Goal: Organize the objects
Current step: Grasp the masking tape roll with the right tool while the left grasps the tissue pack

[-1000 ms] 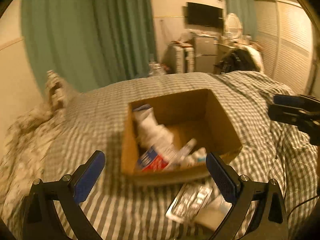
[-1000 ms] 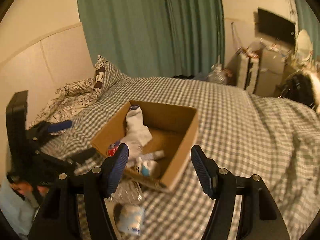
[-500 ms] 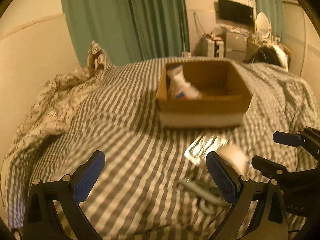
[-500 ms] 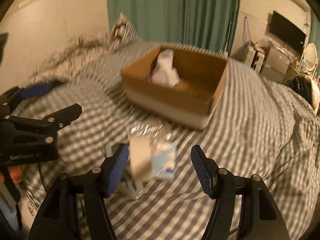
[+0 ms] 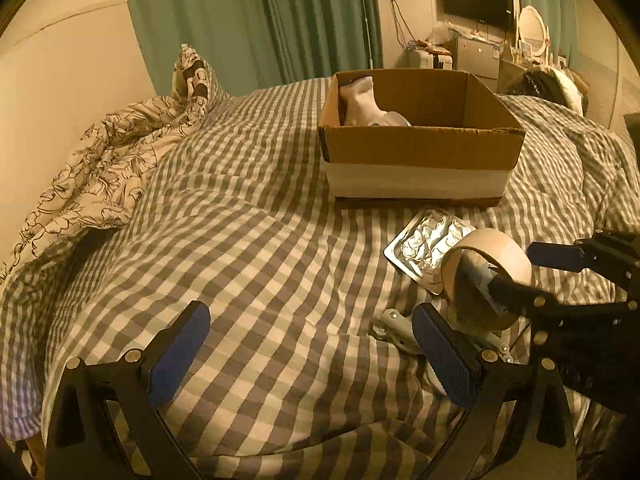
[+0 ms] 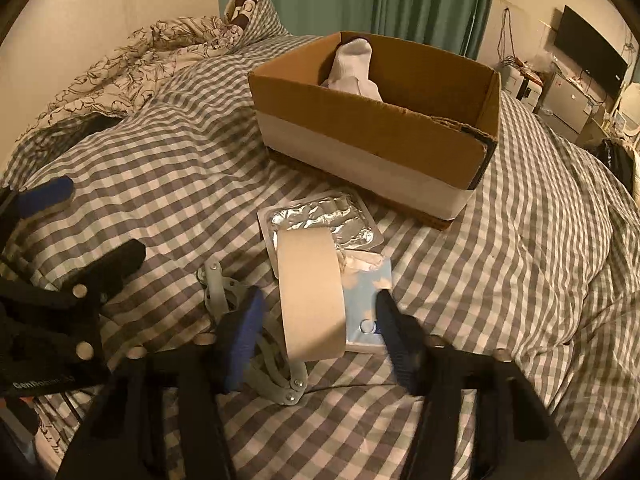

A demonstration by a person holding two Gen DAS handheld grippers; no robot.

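A beige tape roll (image 6: 312, 292) stands on edge on the checked bed, also in the left wrist view (image 5: 486, 276). My right gripper (image 6: 318, 330) is open around it, one finger on each side; whether the pads touch it is unclear. Under and beside the roll lie a silver blister pack (image 6: 320, 216), a light blue packet (image 6: 366, 304) and a grey folding tool (image 6: 224, 292). A cardboard box (image 6: 372, 132) behind them holds a white sock (image 6: 352, 68). My left gripper (image 5: 308, 356) is open and empty, low over the bed to the left of the roll.
A floral quilt and pillow (image 5: 120, 152) are bunched at the bed's left side by the wall. Green curtains (image 5: 260, 20) hang behind the bed. A TV and cabinets (image 5: 476, 0) stand at the far right.
Both grippers have dropped back from the box toward the near bed. My right gripper has come down around the tape roll and its fingers have narrowed.
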